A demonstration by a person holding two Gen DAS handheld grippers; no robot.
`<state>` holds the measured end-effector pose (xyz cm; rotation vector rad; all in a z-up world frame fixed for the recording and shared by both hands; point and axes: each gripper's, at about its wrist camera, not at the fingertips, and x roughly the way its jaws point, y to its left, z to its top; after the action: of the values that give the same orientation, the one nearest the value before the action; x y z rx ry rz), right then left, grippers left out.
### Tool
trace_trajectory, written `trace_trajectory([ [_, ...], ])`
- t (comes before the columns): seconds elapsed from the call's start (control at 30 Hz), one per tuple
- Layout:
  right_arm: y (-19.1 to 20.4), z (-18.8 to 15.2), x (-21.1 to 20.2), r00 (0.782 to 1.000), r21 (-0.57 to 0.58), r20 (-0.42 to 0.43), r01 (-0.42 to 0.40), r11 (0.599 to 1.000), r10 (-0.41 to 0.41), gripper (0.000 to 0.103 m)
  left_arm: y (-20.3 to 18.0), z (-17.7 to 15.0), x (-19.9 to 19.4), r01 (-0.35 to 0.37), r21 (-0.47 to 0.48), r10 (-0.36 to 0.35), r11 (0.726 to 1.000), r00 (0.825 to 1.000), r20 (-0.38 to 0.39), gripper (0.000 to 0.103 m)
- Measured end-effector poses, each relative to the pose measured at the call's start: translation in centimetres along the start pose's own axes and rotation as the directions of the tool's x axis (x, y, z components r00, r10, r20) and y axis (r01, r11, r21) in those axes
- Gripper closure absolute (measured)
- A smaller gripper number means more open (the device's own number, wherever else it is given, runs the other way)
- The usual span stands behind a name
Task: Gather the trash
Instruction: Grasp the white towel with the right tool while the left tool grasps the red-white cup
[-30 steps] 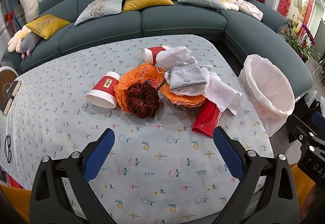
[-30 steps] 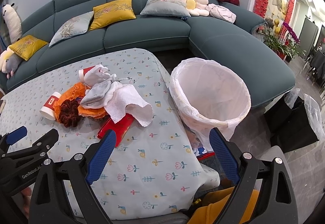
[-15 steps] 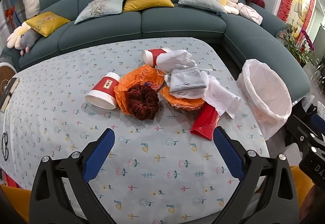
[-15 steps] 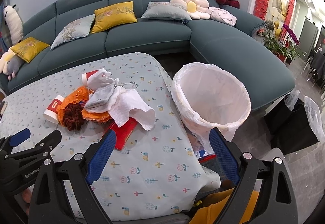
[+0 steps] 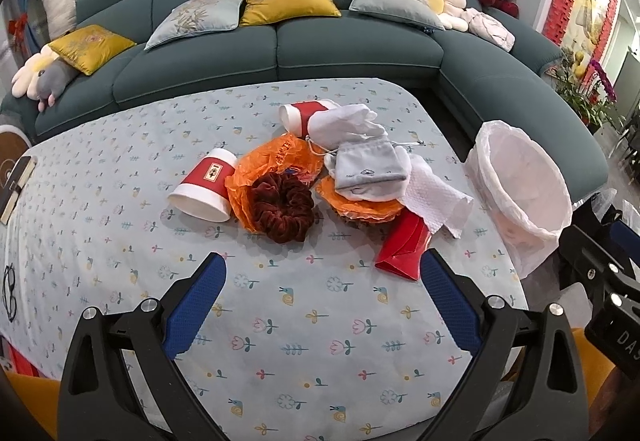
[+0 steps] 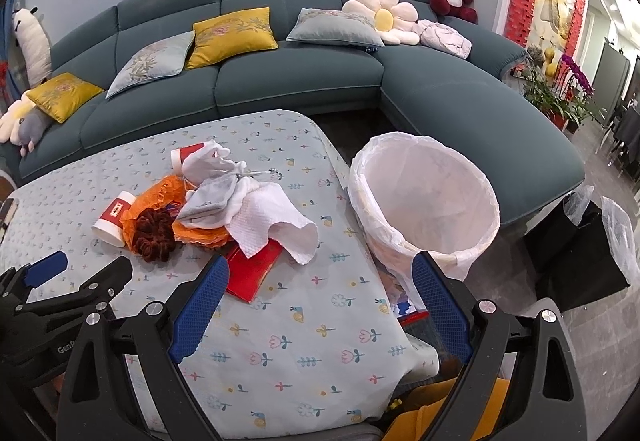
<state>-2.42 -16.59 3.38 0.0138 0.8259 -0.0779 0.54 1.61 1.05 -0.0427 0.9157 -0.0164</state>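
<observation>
A heap of trash lies mid-table: a red-and-white paper cup (image 5: 206,185) on its side, a second cup (image 5: 298,116) behind, orange plastic (image 5: 276,161), a dark red scrunchie (image 5: 285,207), a white glove (image 5: 346,125), a grey pouch (image 5: 366,167), a white paper towel (image 5: 434,197) and a red packet (image 5: 402,245). A white-lined bin (image 6: 426,201) stands off the table's right edge. My left gripper (image 5: 322,273) is open and empty, above the near table. My right gripper (image 6: 320,273) is open and empty, near the red packet (image 6: 256,269) and bin.
The table (image 5: 120,241) has a flowered cloth. A teal sofa (image 5: 280,53) with cushions and plush toys curves behind and to the right. Glasses (image 5: 10,289) and a phone-like item (image 5: 16,181) lie at the table's left edge. Black bags (image 6: 580,253) sit on the floor right.
Both grippers have drawn back and risen slightly; the trash heap and bin look a little farther off. Nothing on the table has moved.
</observation>
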Motion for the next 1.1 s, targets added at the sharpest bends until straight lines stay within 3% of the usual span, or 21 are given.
trace_trajectory([
  [0.37, 1.0, 0.6, 0.9, 1.000, -0.024, 0.006, -0.003, 1.000, 0.004, 0.014, 1.6, 0.8, 0.7, -0.014, -0.034, 0.015, 0.999, 1.000, 0.006, 0.010],
  [0.67, 2.0, 2.0, 4.2, 0.999, -0.047, -0.002, -0.032, 0.998, 0.032, 0.015, 7.9, 2.4, 3.9, -0.084, -0.188, 0.079, 0.979, 0.996, -0.034, 0.010],
  [0.9, 4.0, 2.9, 8.8, 0.998, -0.097, -0.040, -0.060, 0.993, 0.057, 0.028, 12.6, 3.6, 8.0, -0.121, -0.279, 0.105, 0.953, 0.992, -0.070, 0.010],
  [1.1, 4.5, 3.4, 13.0, 0.993, -0.092, -0.089, -0.082, 0.992, 0.073, 0.039, 14.9, 4.2, 11.6, -0.088, -0.356, 0.054, 0.930, 0.993, -0.105, 0.011],
])
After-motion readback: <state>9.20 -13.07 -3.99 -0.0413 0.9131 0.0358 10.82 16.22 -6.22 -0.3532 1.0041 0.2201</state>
